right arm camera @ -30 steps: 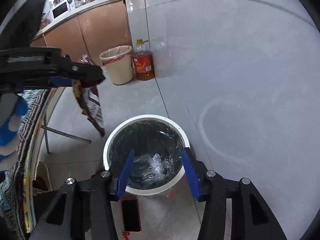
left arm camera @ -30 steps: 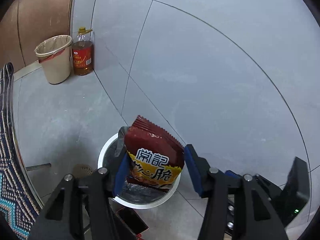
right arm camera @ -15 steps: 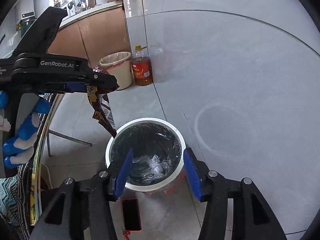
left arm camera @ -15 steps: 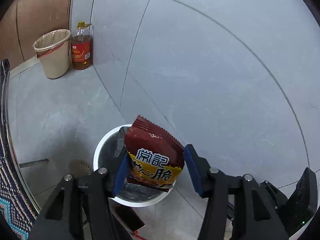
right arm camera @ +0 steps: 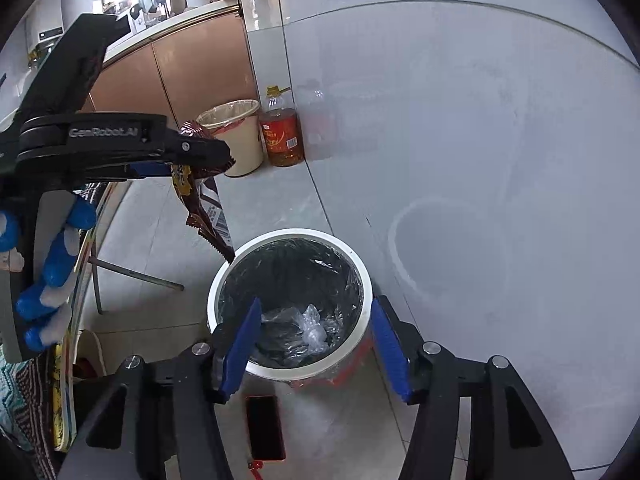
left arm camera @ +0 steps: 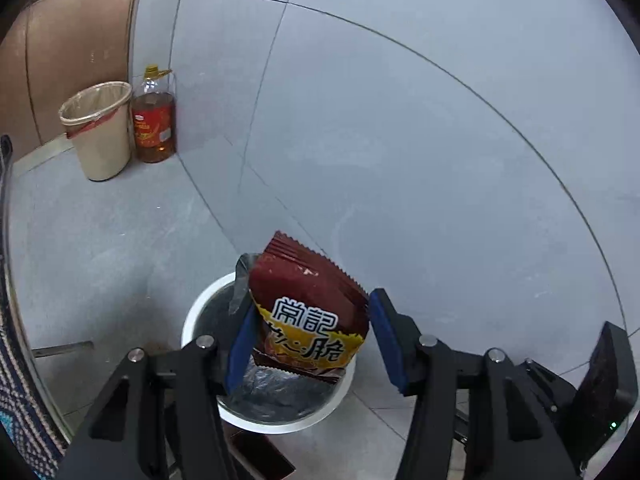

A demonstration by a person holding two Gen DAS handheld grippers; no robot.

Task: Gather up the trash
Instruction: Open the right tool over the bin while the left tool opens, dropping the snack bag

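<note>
Left wrist view: left gripper, jaws clamped on a crinkled maroon snack wrapper, above the white-rimmed, black-lined bin (release pending); right gripper gapes empty.

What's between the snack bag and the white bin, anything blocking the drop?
Nothing visible. The snack bag hangs from the left gripper above the white bin. In the right wrist view its lower tip sits at the left rim, mouth open, only crumpled plastic inside.
</note>
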